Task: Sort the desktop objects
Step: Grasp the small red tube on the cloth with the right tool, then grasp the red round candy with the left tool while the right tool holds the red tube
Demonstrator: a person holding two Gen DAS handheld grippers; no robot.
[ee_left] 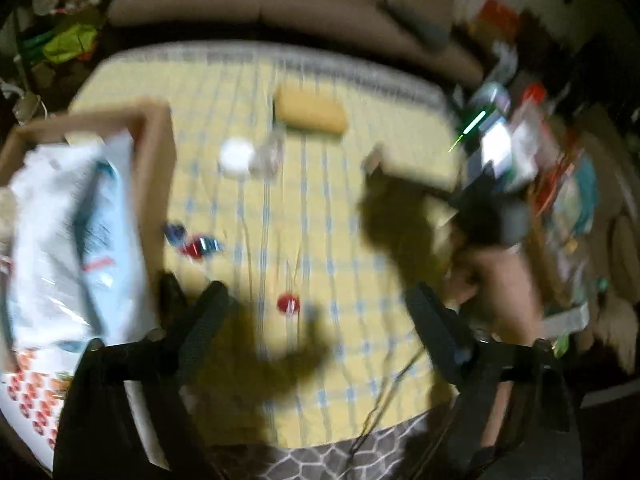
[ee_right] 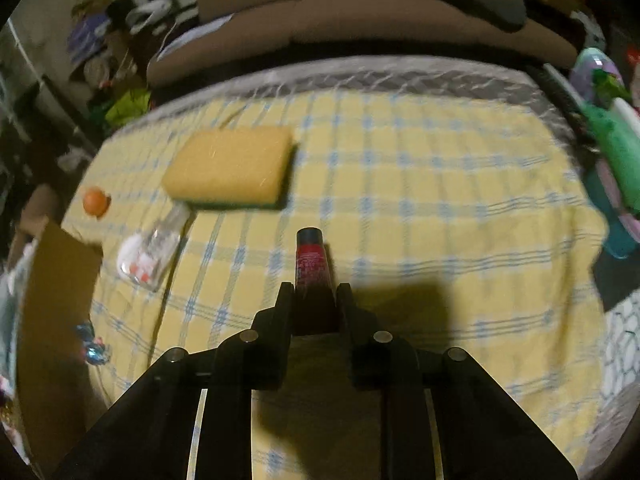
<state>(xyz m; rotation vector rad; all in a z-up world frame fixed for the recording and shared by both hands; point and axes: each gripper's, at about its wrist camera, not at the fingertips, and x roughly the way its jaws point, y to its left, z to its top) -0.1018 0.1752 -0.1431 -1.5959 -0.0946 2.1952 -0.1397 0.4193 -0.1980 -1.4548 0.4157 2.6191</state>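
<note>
Right tongs (ee_right: 314,300) clamp a red tube (ee_right: 310,258) for sorting; left tongs (ee_left: 320,320) hang open and empty above the counter (ee_right: 440,184).

Your right gripper (ee_right: 314,300) points down at the table (ee_right: 440,200) and clamps a small tube (ee_right: 310,258) whose cap end juts forward past the fingertips. Ahead and to the left of it lies a sponge (ee_right: 230,170), with a clear bottle (ee_right: 154,248) just in front of the sponge's near left corner. A ball (ee_right: 95,200) sits further left. A cardboard box (ee_right: 56,300) stands at the table's left edge, with a bag (ee_left: 72,240) in it. Behind the table runs a sofa (ee_right: 360,12).
</note>
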